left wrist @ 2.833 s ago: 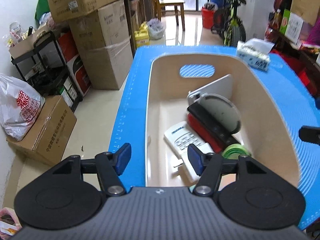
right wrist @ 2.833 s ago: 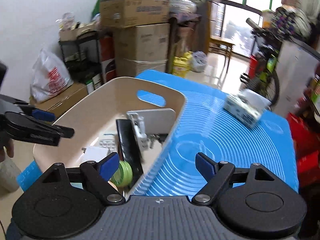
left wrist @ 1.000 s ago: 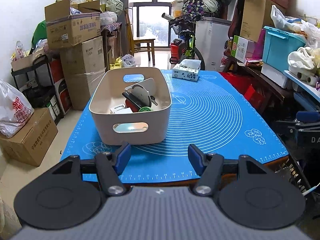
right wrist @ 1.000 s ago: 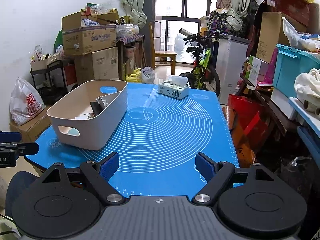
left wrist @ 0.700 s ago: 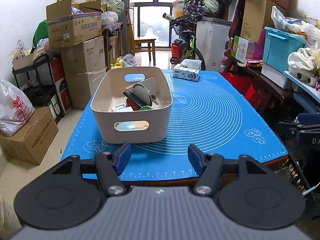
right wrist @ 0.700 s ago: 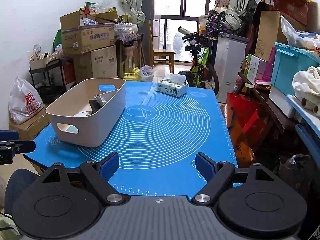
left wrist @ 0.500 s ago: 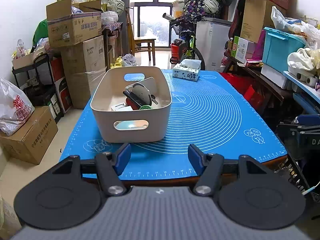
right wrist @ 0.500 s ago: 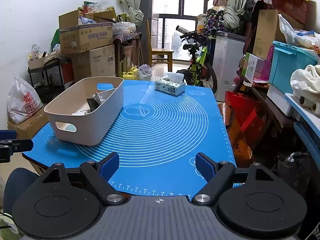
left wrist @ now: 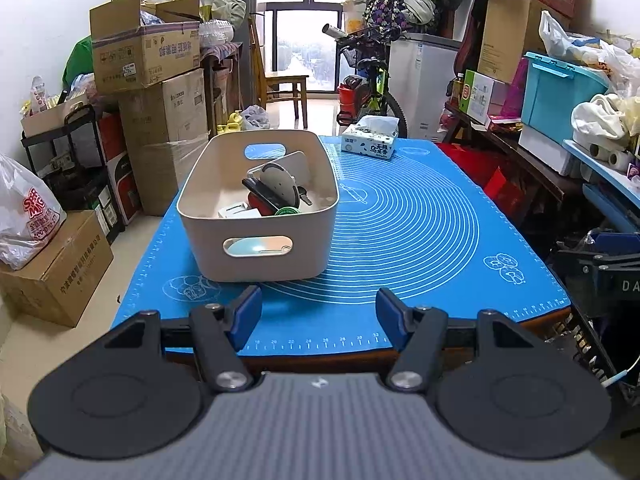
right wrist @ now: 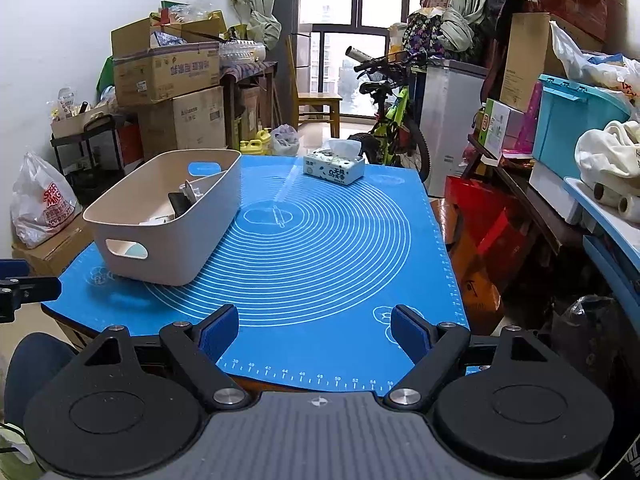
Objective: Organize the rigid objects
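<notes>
both tongs have pulled back from the bin to the near edge of the table, and they hang there now, hardly moving. the left tongs (left wrist: 318, 314) stand wide with nothing between them; the right tongs (right wrist: 316, 334) stand wider and are empty too. the beige bin (left wrist: 256, 248) sits on the blue mat (left wrist: 420, 240), toward its left side, with the hard things piled inside: a round grey disc (left wrist: 278, 184), a white remote (left wrist: 240, 213), a green roll of tape (left wrist: 287, 212). only a tissue box (right wrist: 334, 168) lies loose on the mat, at the far end. with both tongs clear and empty, the sorting looks finished.
</notes>
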{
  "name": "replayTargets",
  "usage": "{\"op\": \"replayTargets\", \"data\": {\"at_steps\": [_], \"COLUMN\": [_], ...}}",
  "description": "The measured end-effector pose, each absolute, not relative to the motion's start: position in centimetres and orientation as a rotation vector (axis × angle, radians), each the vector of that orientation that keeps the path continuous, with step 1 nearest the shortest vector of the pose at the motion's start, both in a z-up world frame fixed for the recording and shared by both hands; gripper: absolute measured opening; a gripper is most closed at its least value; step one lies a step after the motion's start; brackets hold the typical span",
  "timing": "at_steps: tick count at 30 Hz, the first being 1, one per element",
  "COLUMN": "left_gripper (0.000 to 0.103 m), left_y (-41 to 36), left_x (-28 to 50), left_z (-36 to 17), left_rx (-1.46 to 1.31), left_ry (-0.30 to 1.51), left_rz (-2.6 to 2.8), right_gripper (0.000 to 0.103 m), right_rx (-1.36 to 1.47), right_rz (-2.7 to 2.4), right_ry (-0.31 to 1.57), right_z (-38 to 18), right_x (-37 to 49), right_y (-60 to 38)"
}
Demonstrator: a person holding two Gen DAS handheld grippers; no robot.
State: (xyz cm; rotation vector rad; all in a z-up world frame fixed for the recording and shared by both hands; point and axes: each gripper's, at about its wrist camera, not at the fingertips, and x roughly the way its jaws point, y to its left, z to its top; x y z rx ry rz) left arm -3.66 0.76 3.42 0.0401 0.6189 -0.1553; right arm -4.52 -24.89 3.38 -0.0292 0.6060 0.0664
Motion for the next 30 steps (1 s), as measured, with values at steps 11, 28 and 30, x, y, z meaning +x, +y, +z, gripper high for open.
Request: {"op": "replayTargets", "data": {"at_steps": [11,28,30], "left_gripper": [0.064,0.064,0.064], "left_y": [0.76,0.73,0.75], "left_x": [-3.66,-3.73,-3.74], "left_z": [3.55,3.56,3.55], "left_rx": [0.037,0.036,0.035], "left_ry": [0.624,0.623,0.622], "left_rz": [-0.164,-0.163,-0.163], "right_gripper": [0.085,0.085,0.085], "right_rx": [-0.026,-0.021,-0.02], "right_rz": [0.061,0.061,0.059], "right_ry": [0.608,0.609,0.611], "right_z": [3.28,3.05,3.07], "right_x": [-4.61,-4.88,-4.91], "right_y": [-24.91,-24.78,-24.79]}}
